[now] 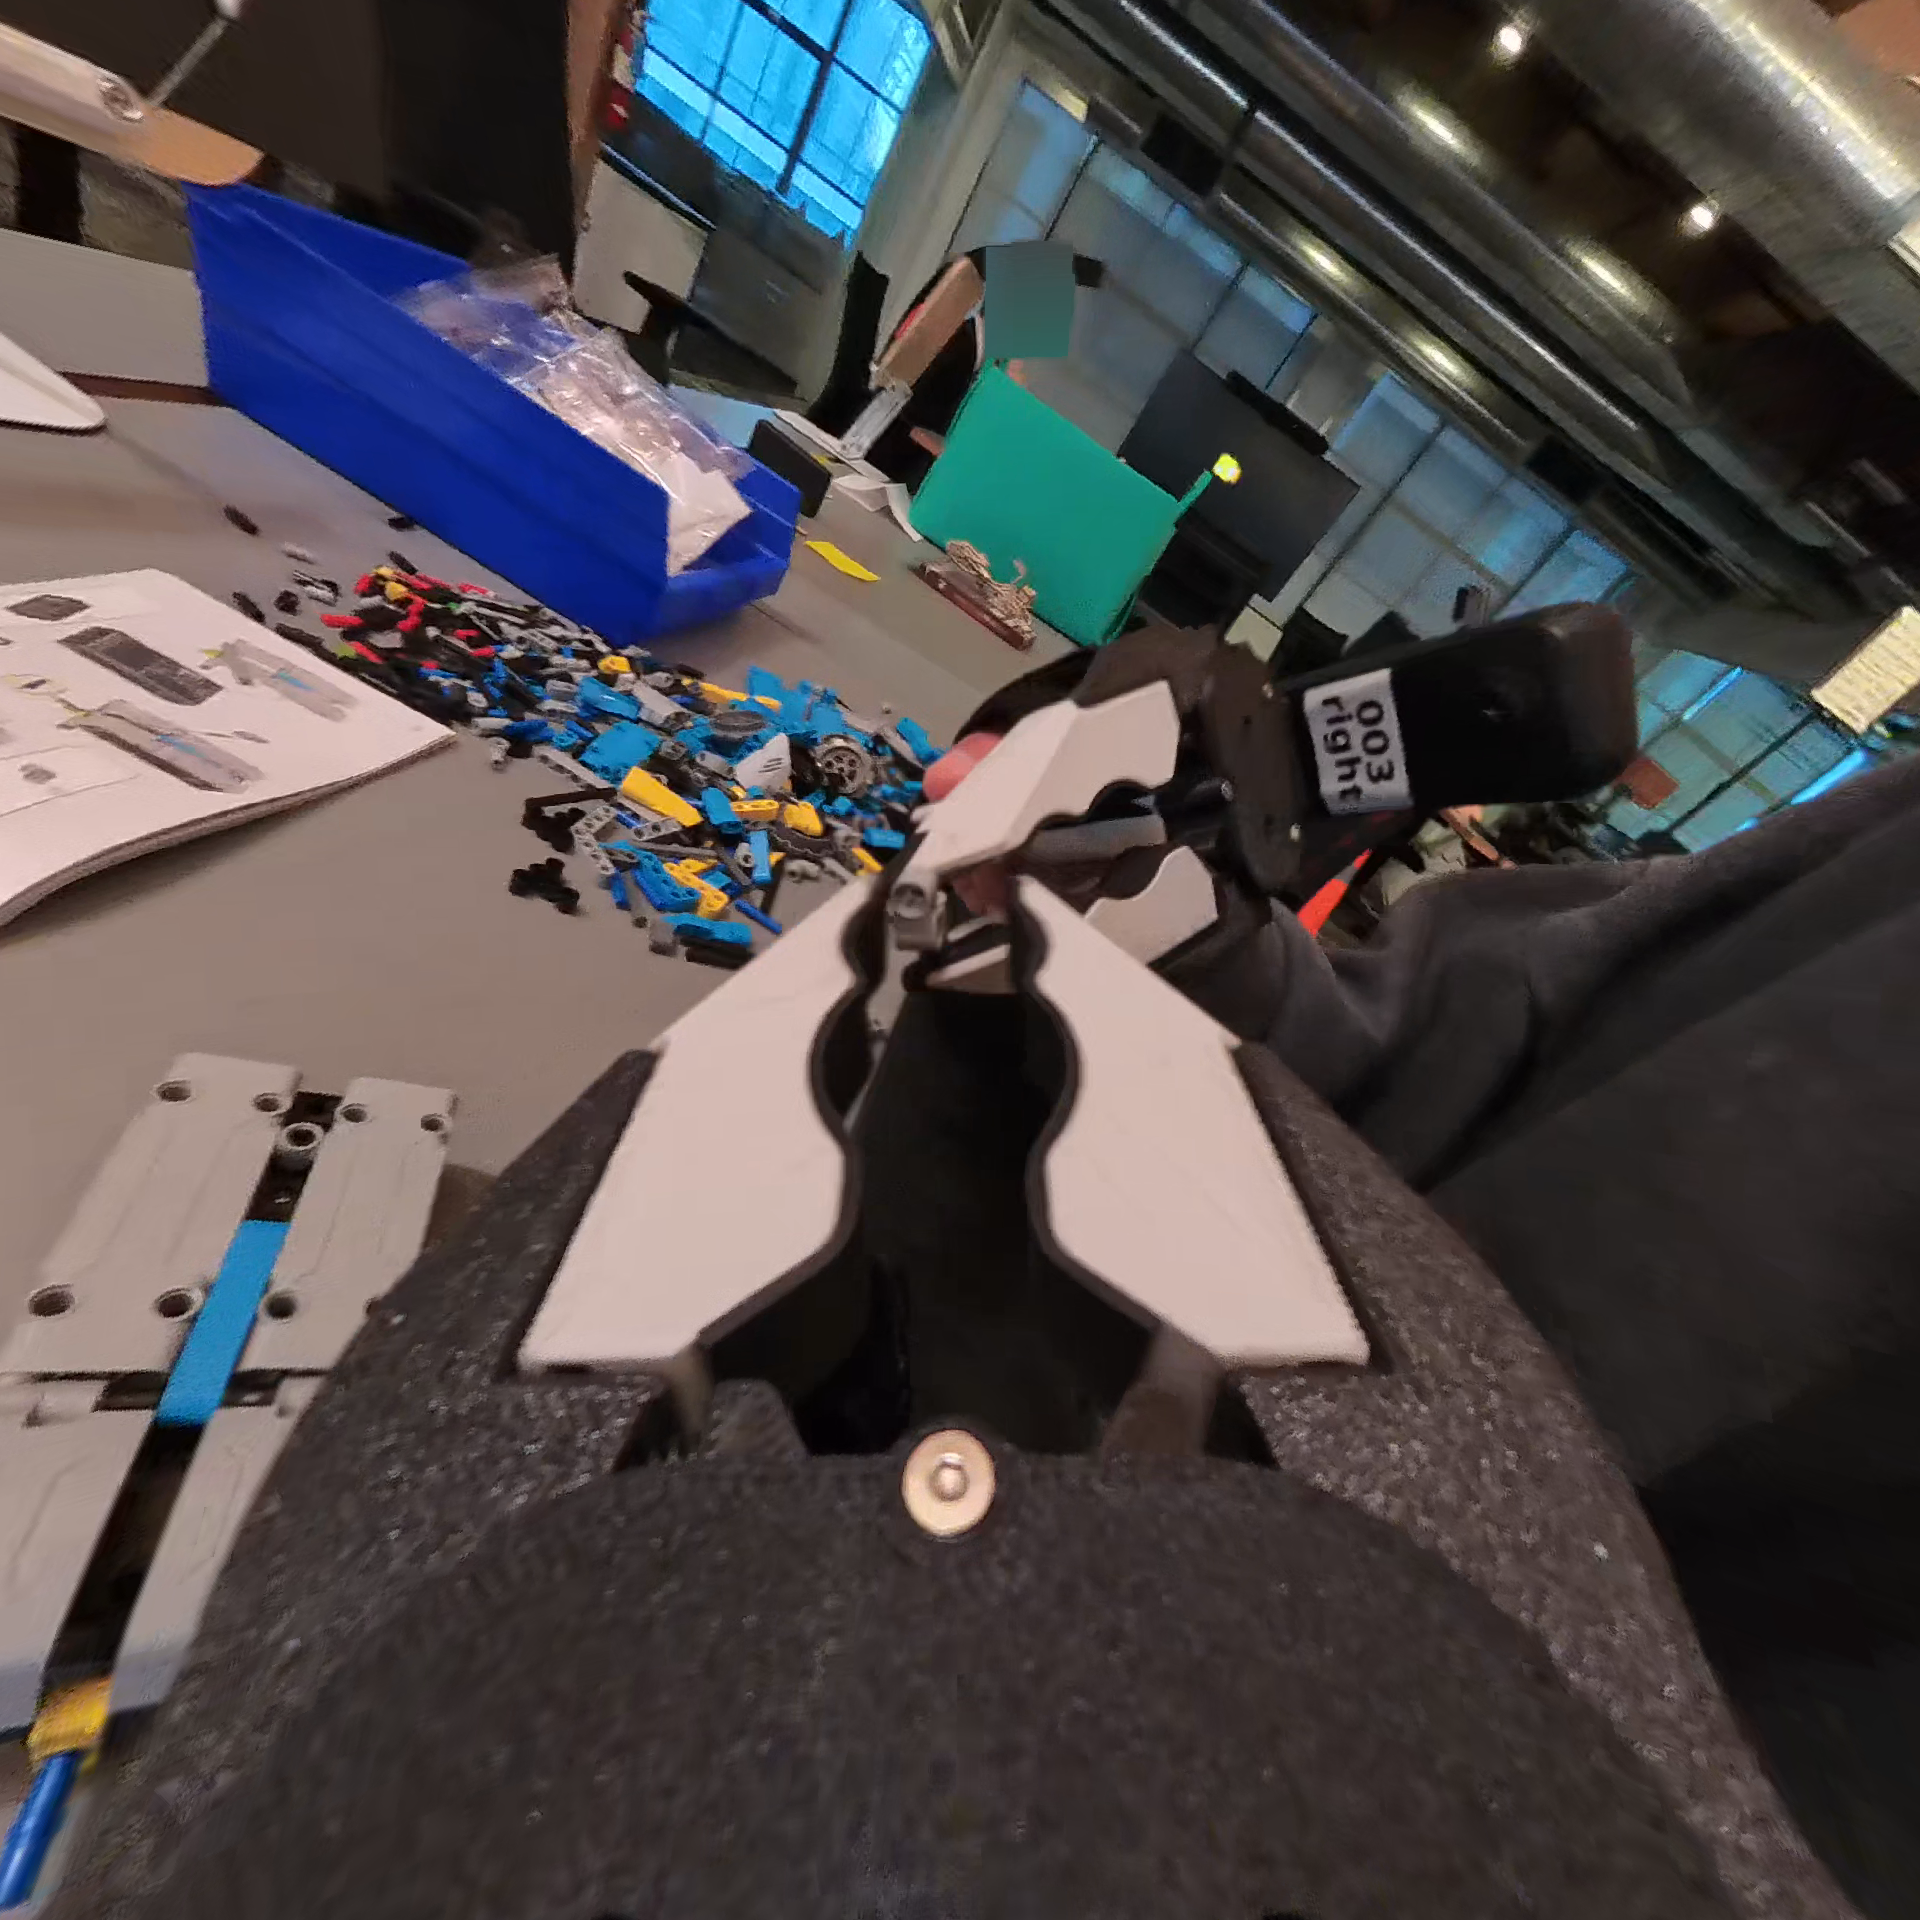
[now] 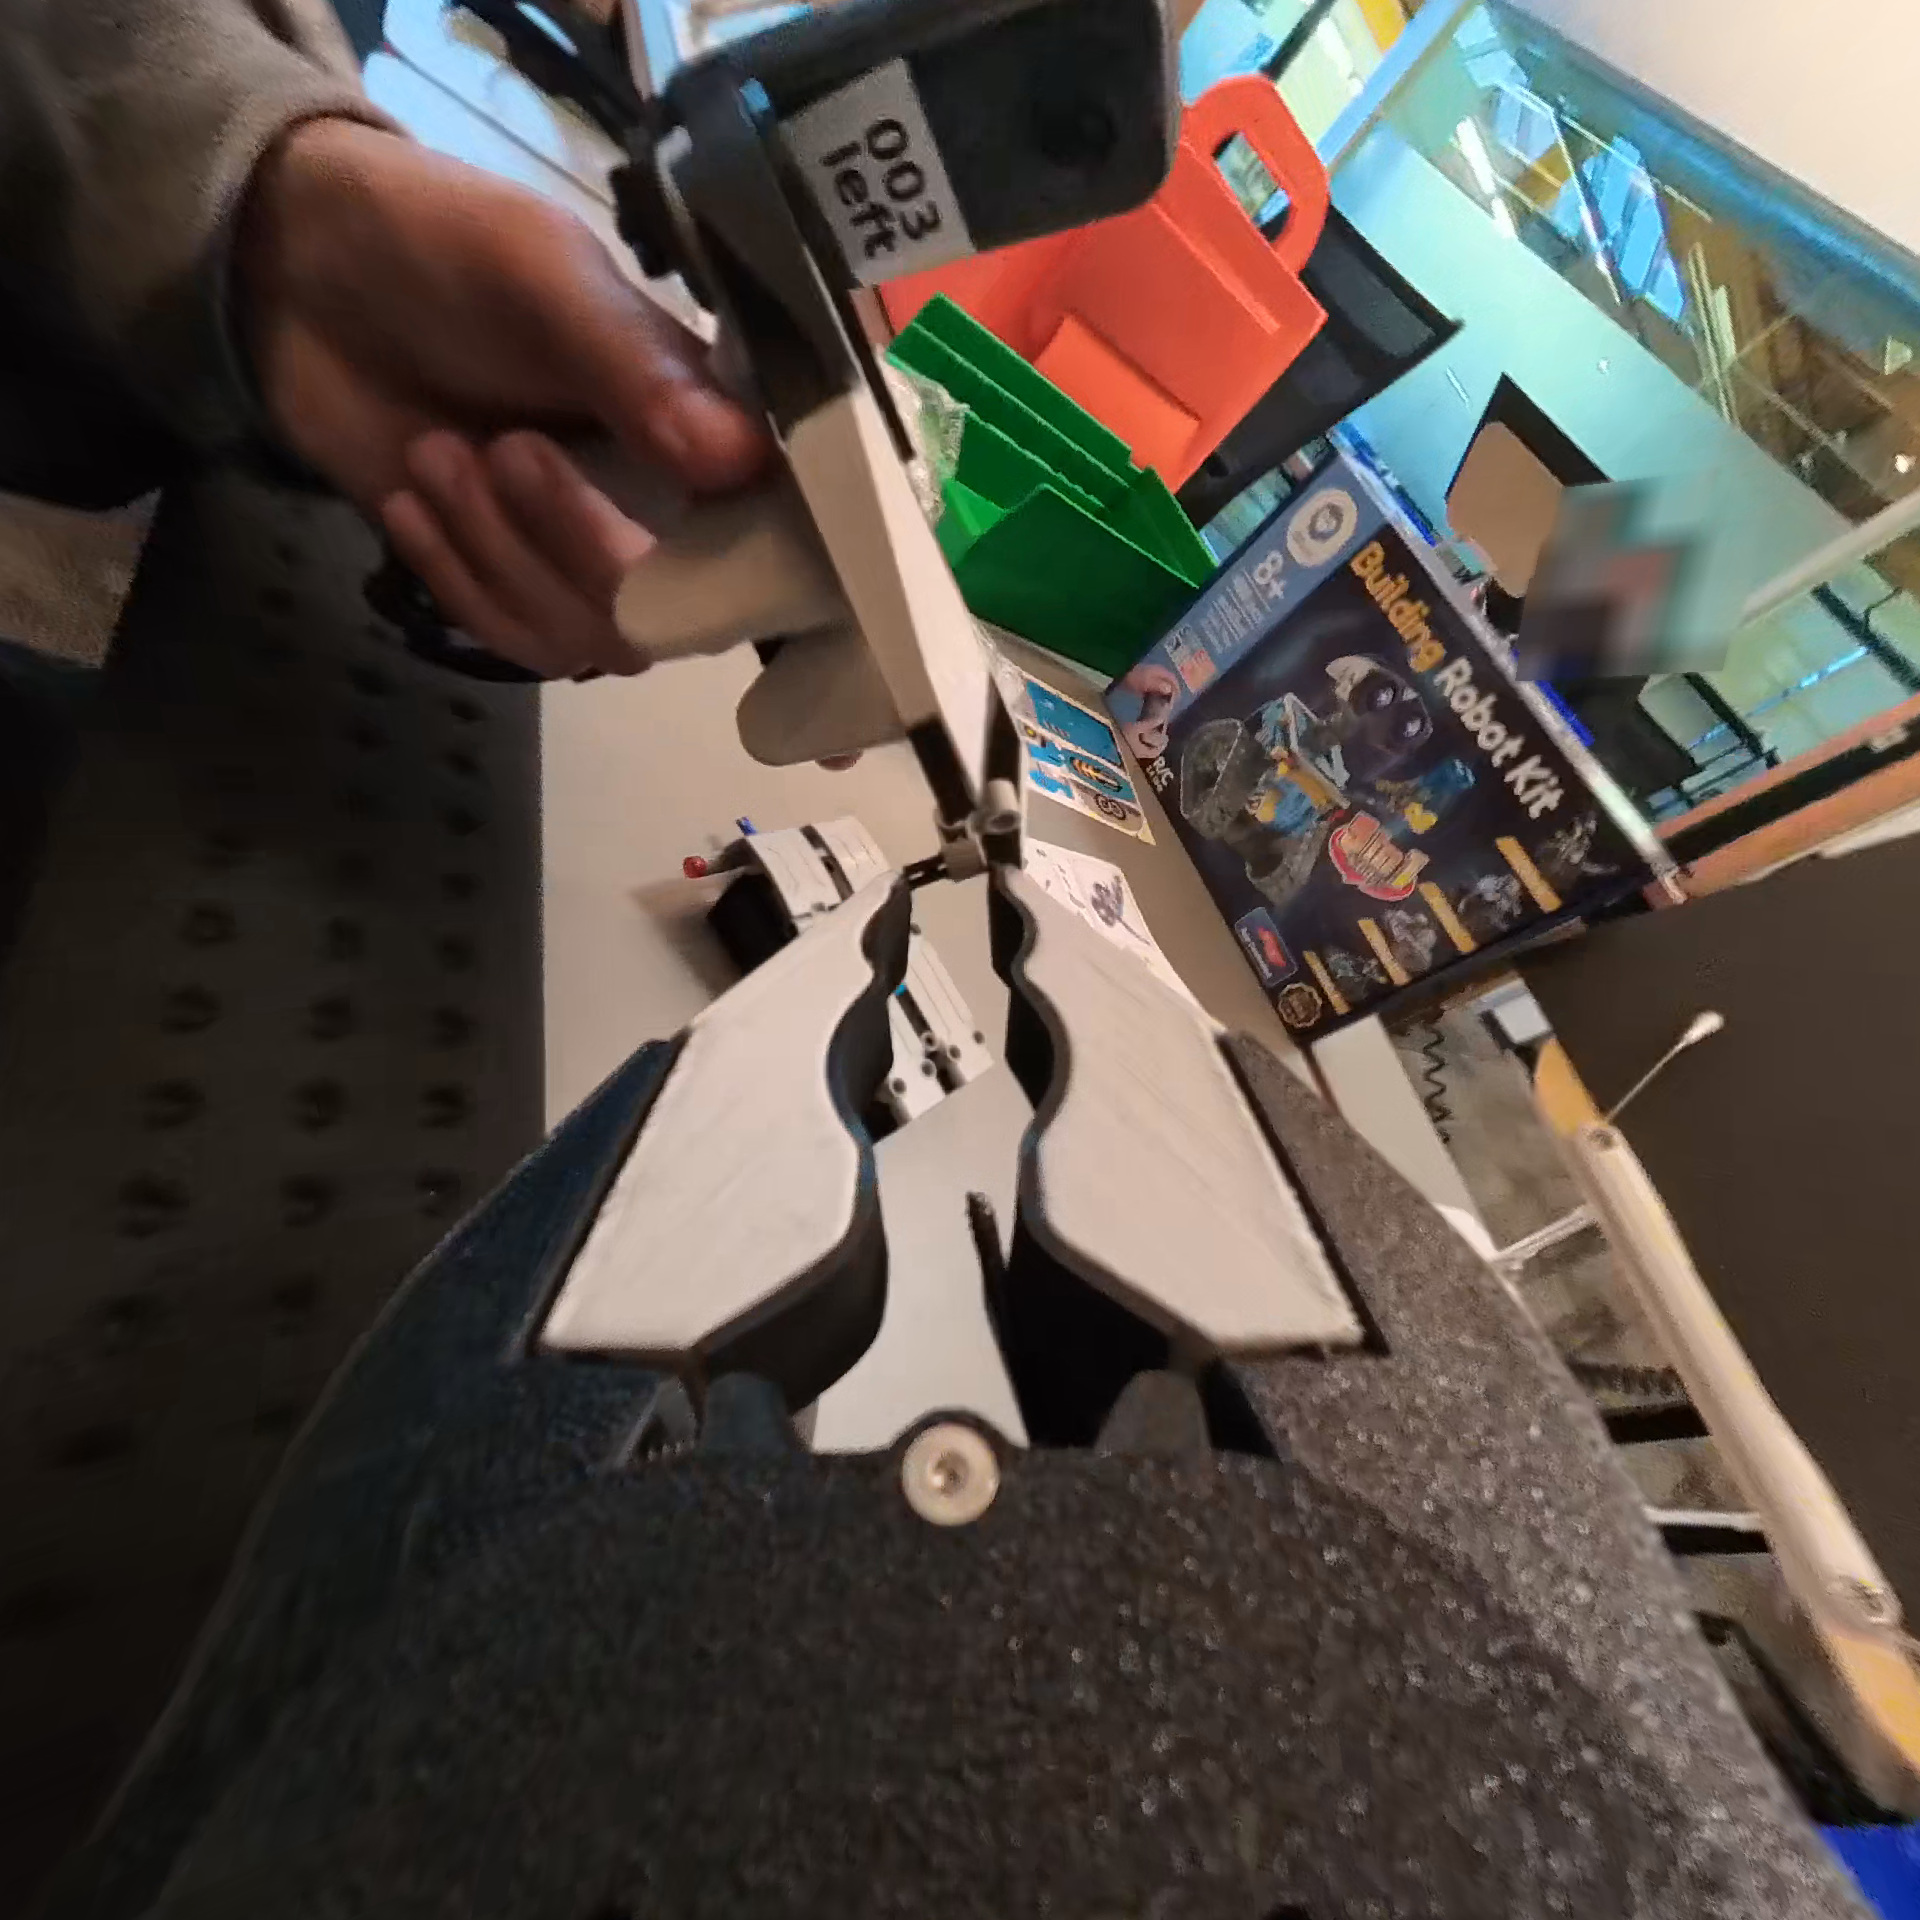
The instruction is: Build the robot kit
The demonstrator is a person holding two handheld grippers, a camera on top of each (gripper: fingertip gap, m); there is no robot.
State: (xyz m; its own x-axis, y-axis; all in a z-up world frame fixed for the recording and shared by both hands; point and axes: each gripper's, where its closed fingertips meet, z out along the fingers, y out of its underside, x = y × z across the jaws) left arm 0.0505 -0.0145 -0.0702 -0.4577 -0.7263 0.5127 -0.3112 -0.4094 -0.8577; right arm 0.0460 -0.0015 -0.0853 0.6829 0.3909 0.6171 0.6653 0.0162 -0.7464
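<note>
Both grippers meet tip to tip above the grey table [image 1: 343, 997] — our left gripper [image 1: 940, 925] and right gripper [image 2: 951, 868] each pinch the same small grey connector piece [image 1: 916, 909], held between them; the loose brick pile [image 1: 665, 748] lies beyond, well apart.

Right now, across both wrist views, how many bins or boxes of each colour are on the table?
Blue plastic bin: 1
Green plastic bins: cluster, at least 1
Orange plastic bin: 1
Dark printed cardboard kit box: 1
Total: at least 4
</note>
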